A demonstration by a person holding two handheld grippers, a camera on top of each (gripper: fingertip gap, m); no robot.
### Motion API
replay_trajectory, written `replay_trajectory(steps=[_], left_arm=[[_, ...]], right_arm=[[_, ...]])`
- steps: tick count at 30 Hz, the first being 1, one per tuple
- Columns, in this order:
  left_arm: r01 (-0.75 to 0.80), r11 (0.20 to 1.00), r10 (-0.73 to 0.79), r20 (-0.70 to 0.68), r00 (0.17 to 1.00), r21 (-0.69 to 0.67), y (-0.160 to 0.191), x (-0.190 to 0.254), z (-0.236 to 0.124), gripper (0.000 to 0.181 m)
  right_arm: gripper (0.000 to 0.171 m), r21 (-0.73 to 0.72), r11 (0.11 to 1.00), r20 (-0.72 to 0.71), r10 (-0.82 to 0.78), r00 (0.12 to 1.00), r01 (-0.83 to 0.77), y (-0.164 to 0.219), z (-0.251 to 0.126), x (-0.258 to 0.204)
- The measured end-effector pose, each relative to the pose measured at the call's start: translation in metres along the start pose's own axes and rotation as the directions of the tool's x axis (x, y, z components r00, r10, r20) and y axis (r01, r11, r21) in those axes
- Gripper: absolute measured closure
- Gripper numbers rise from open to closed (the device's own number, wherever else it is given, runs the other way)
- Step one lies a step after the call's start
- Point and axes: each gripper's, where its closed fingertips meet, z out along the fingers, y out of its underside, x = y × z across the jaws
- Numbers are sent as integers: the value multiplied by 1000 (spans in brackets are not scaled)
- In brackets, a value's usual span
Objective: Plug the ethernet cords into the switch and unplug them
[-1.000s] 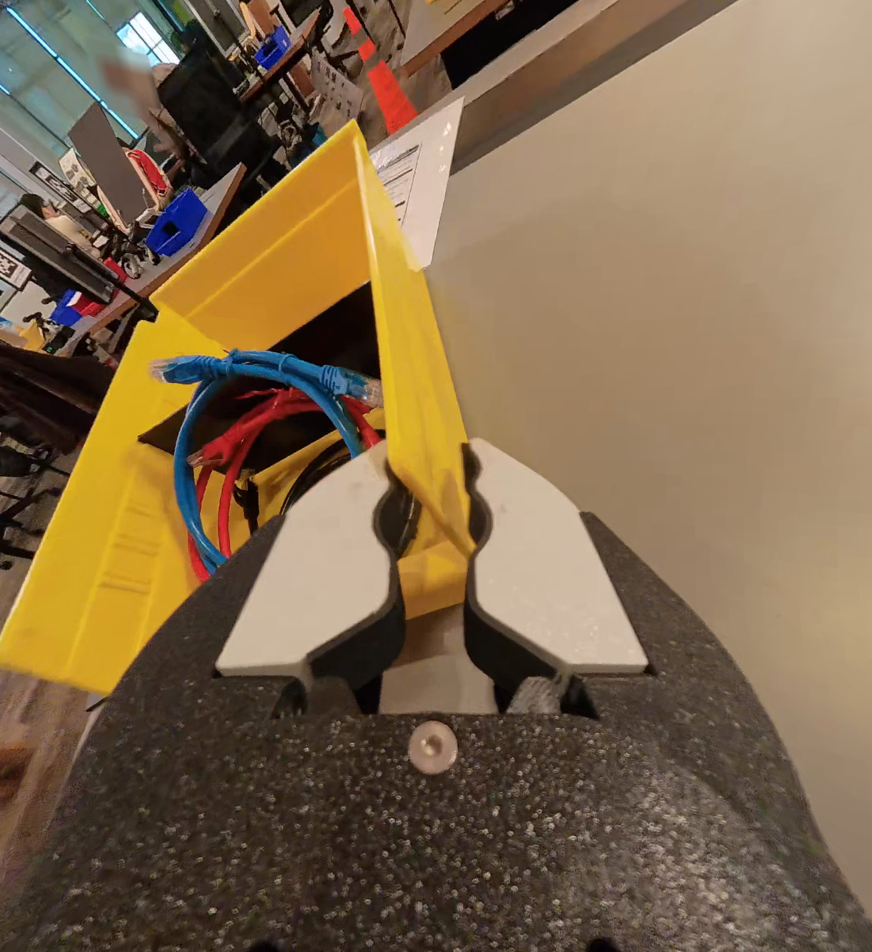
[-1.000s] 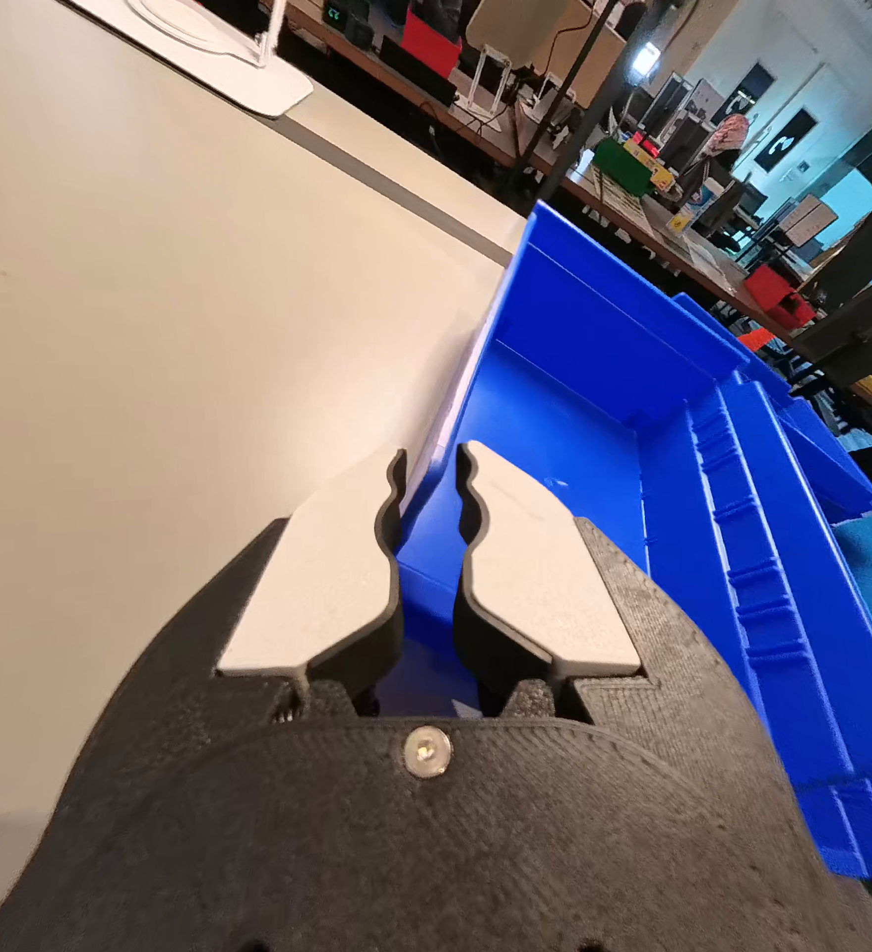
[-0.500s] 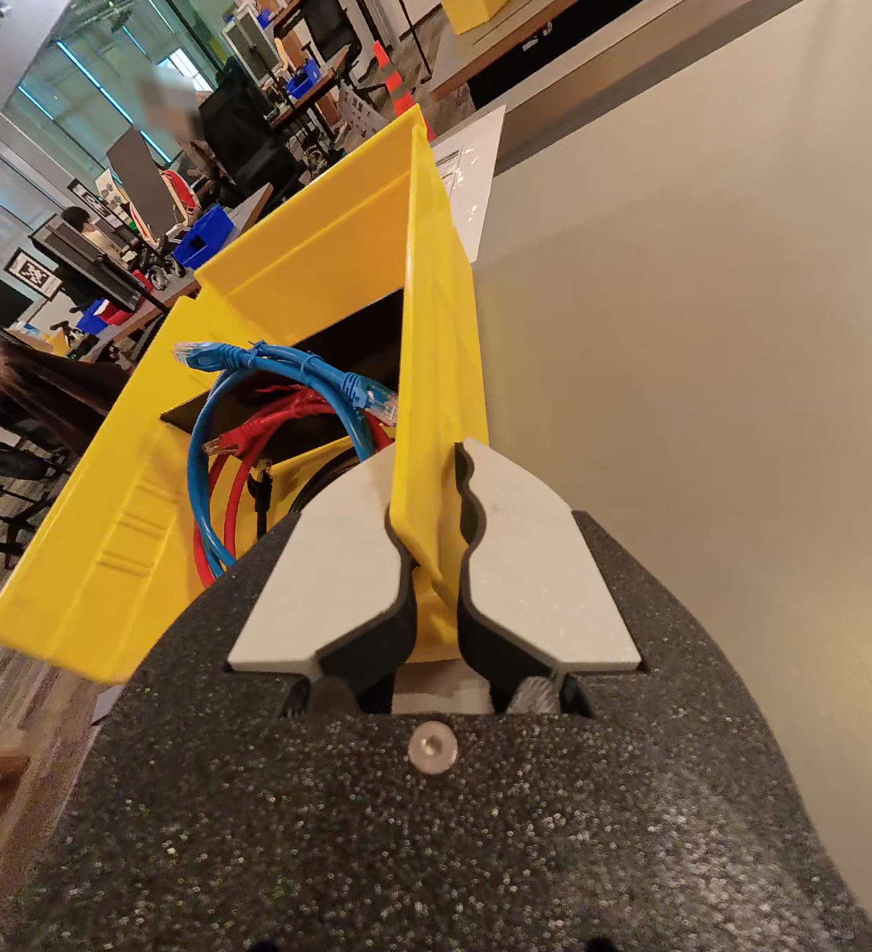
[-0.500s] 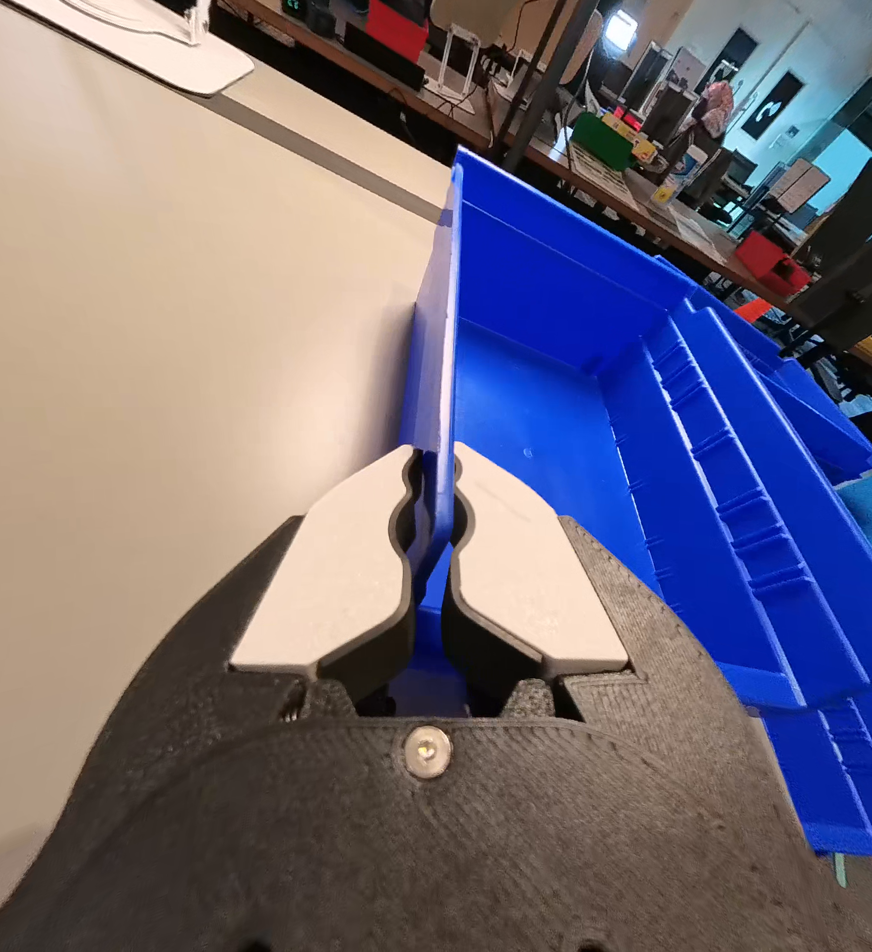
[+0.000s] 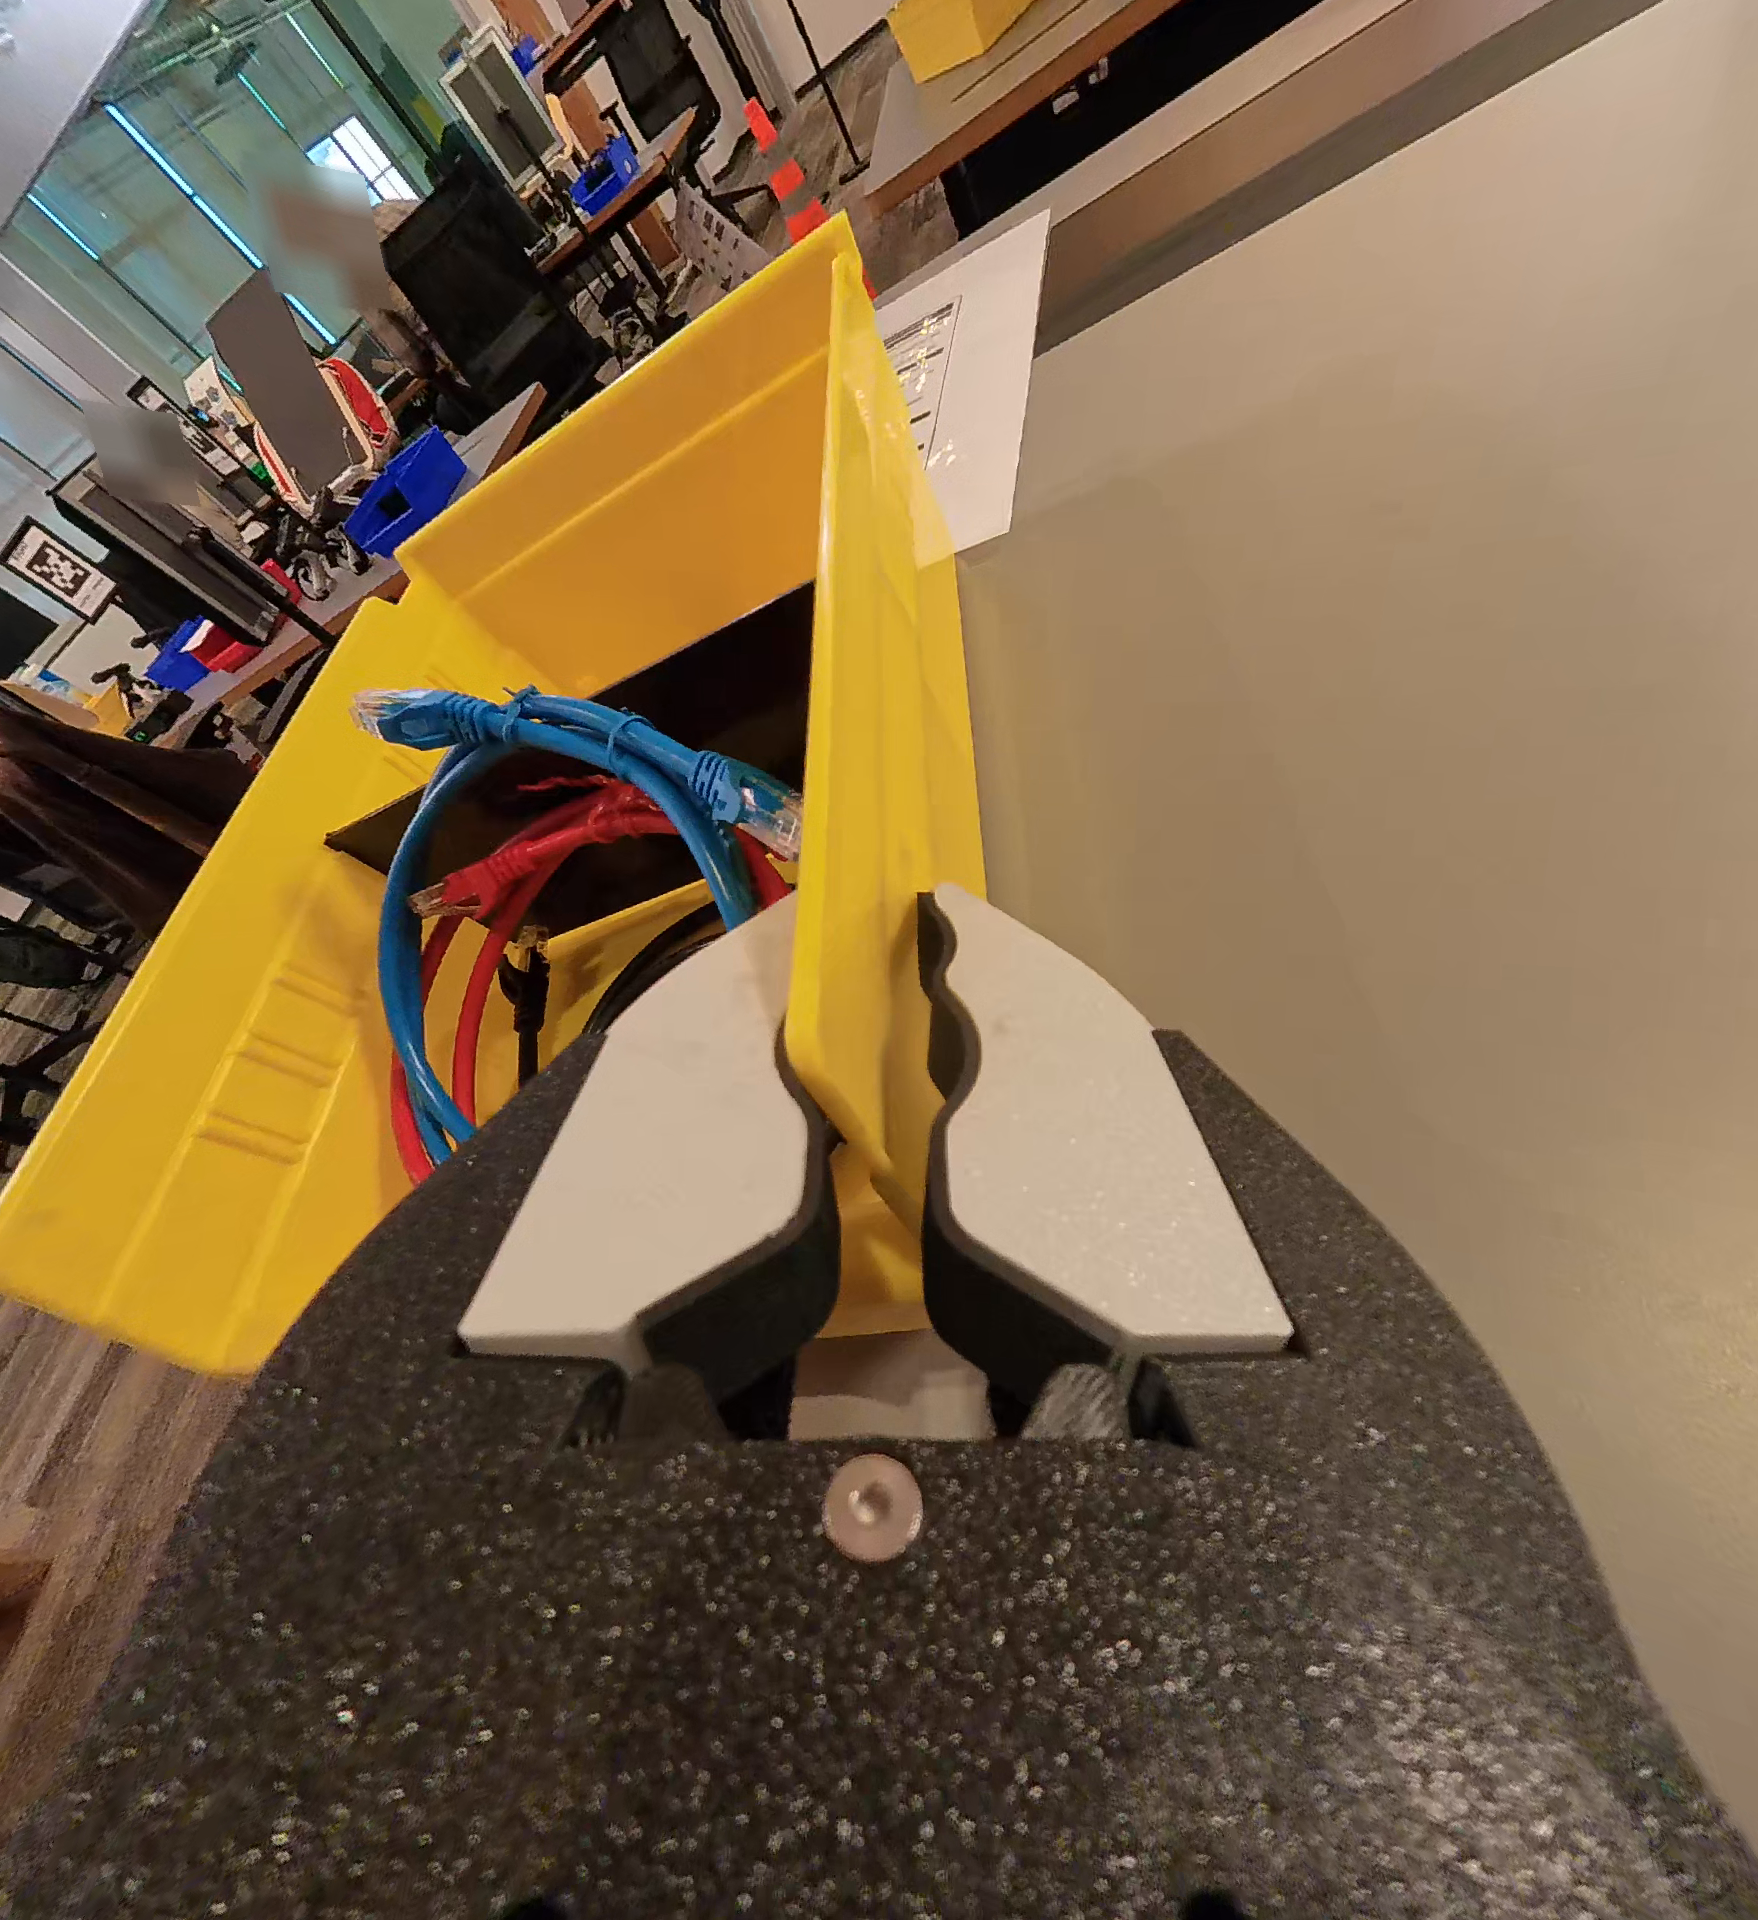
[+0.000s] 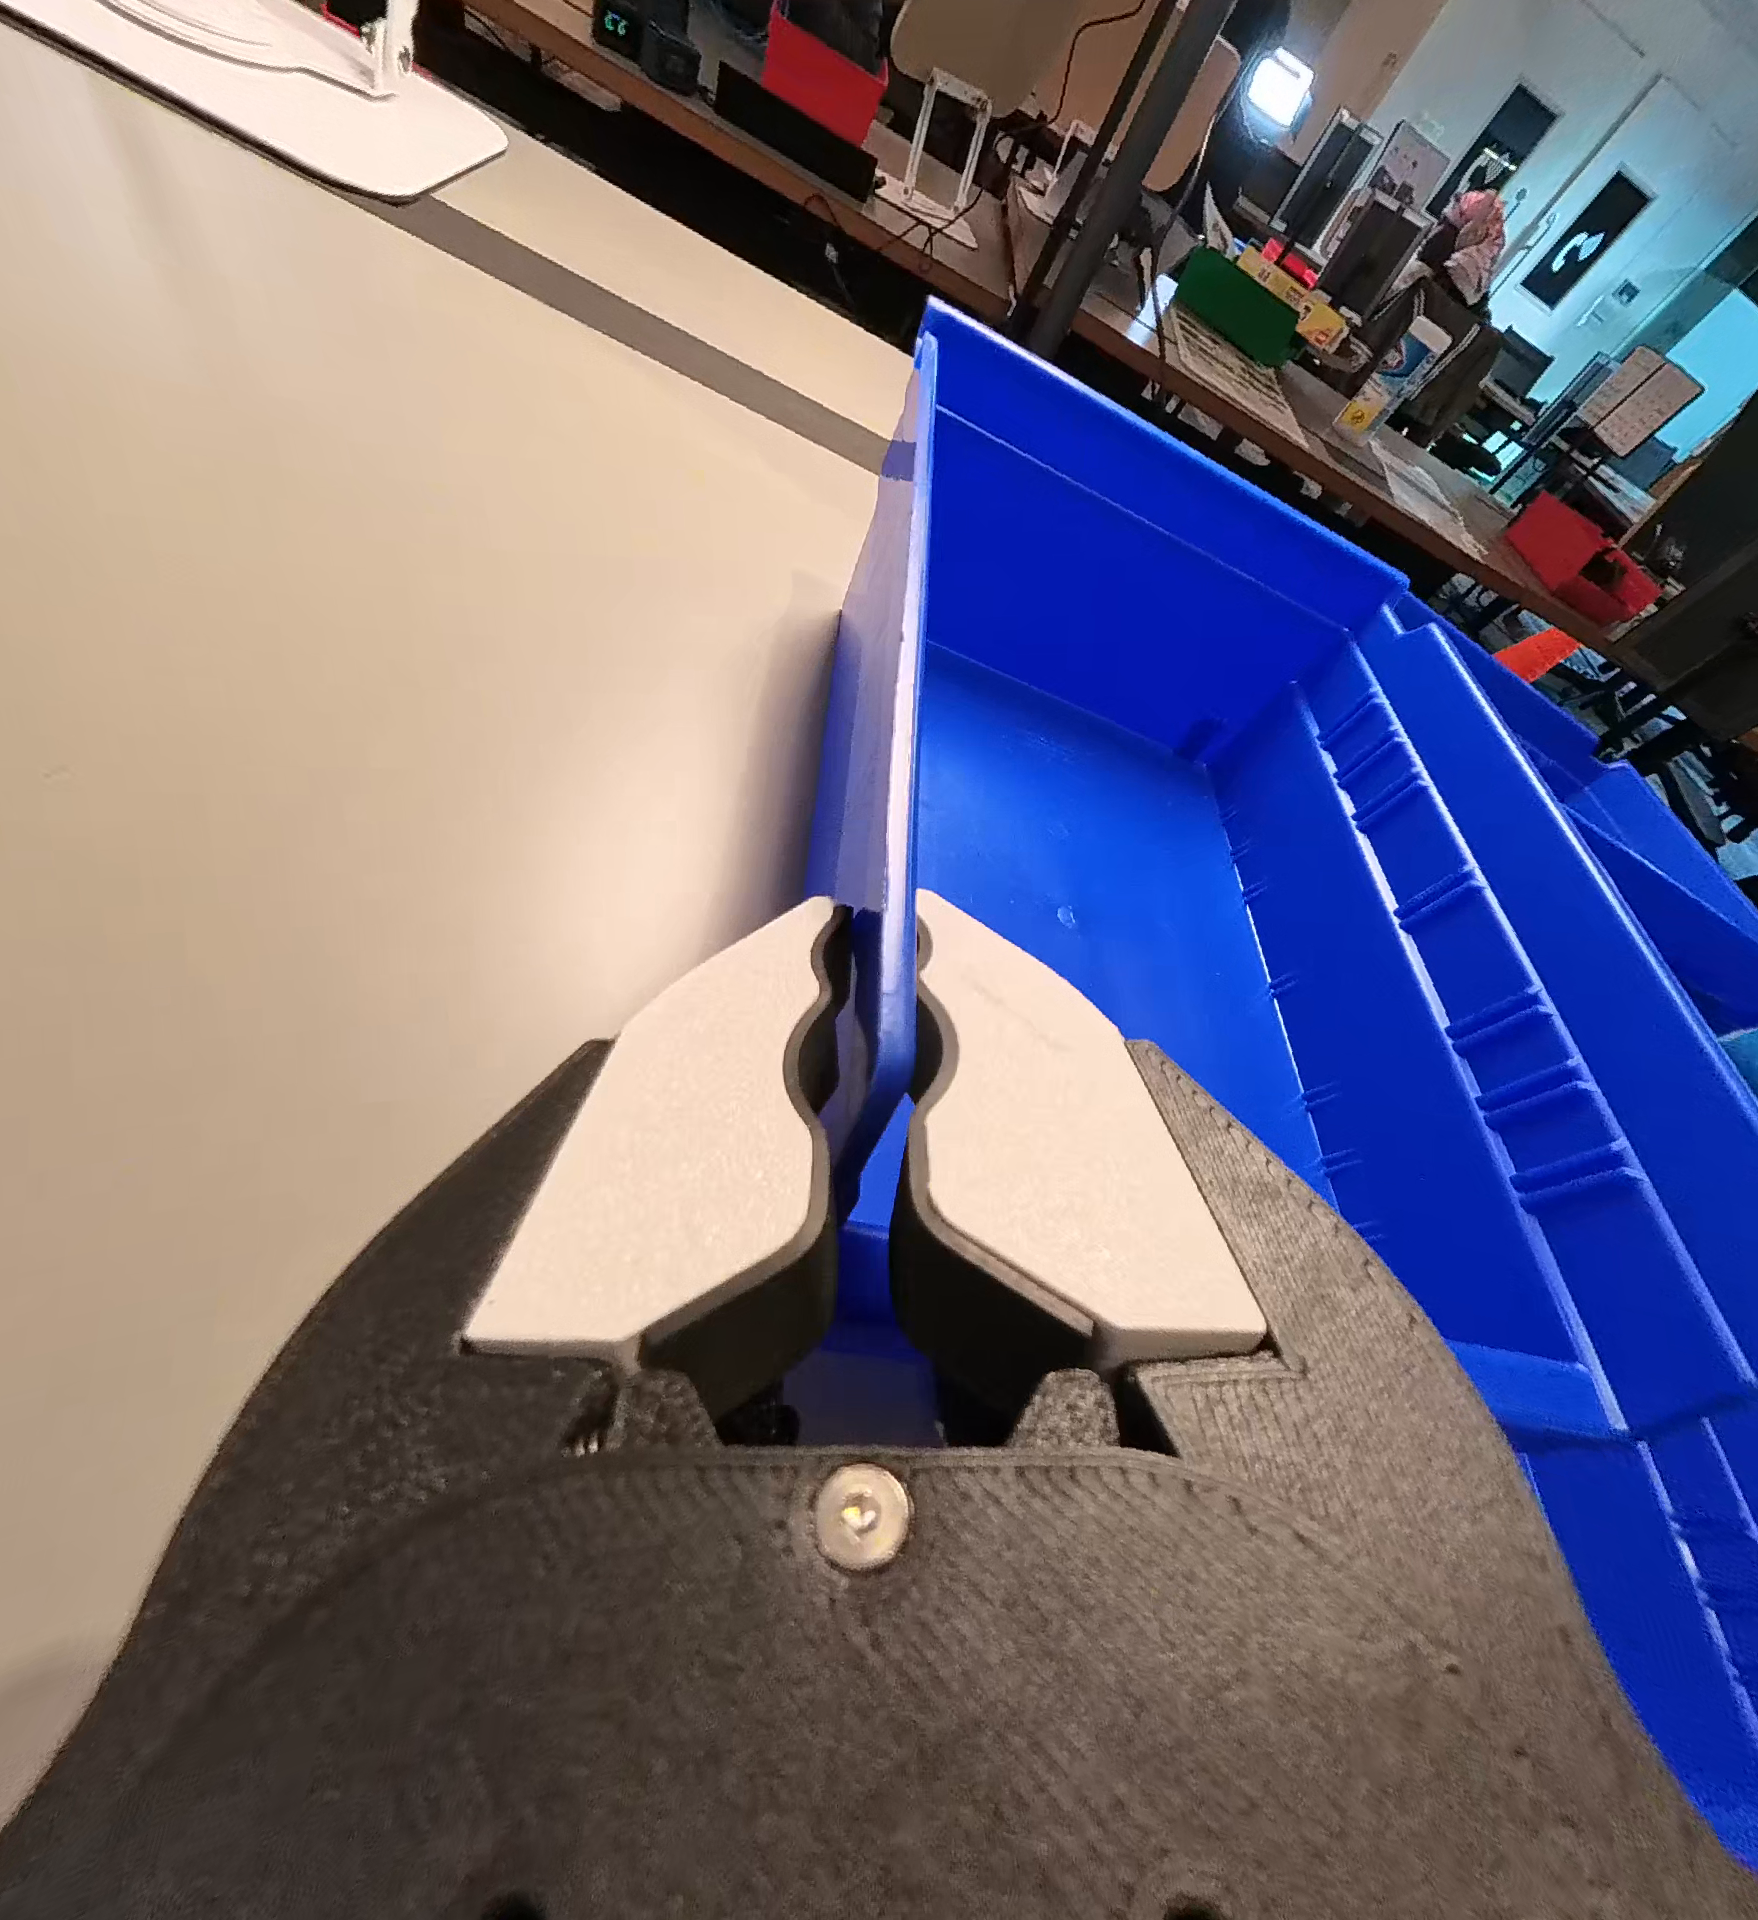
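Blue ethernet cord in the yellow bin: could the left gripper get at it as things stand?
Probably not yet. The left gripper is shut on the yellow bin wall, so it must release first. The blue ethernet cord lies uncovered on top of the red cord.

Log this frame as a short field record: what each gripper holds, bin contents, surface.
left gripper: shut on yellow bin side wall
right gripper: shut on blue bin side wall
yellow bin contents: blue ethernet cord, red ethernet cord, a black cord, dark flat device beneath
blue bin contents: nothing visible
surface: beige table
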Motion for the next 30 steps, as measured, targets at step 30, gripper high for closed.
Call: replay_trajectory(steps=[30], left_arm=[[-8, 1000, 9, -36, 999, 24, 6, -8, -2, 168]], right_arm=[[165, -13, 1000, -19, 21, 1000, -21, -3, 13, 2]])
